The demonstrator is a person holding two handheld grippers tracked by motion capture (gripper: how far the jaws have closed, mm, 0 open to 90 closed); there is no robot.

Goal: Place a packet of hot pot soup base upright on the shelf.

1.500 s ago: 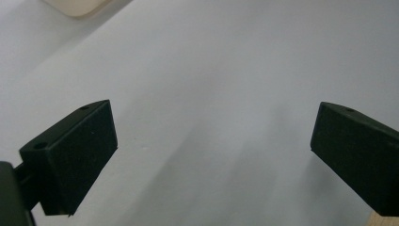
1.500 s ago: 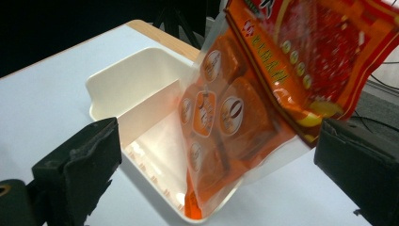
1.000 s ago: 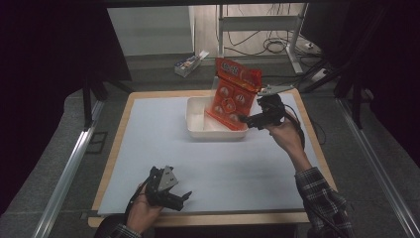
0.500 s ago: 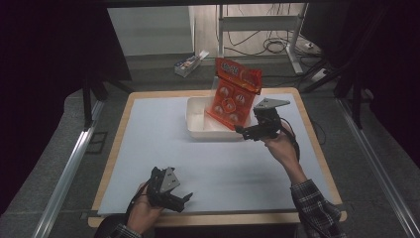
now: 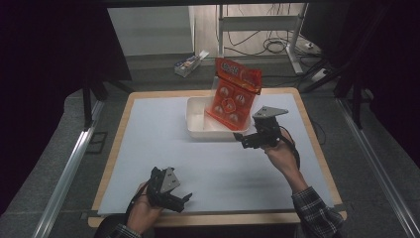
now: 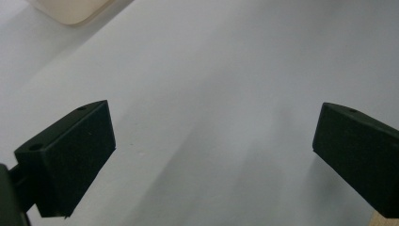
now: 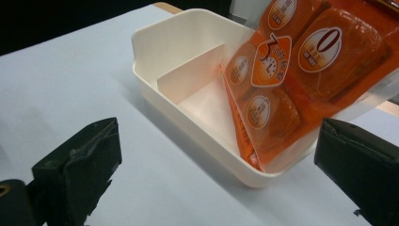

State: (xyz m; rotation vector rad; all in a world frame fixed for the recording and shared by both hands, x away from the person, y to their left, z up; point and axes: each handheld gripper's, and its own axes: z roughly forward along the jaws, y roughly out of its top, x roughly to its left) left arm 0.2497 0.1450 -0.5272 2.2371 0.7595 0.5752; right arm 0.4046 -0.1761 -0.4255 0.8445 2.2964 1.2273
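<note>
On the bench, the orange packet (image 5: 232, 94) is seen propped upright in the white tray (image 5: 198, 124), just ahead of the spread right claw (image 5: 243, 141), the nearer one

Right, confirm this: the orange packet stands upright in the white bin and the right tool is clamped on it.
Not clamped. The right tool is open and clear of the orange packet, as the right gripper view shows. The packet does stand in the white bin.

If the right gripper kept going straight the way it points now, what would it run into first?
Most likely the near wall of the white plastic divided tray, with the orange snack packet leaning in it just behind. The right gripper is open and empty; the exact height is hard to judge.
</note>
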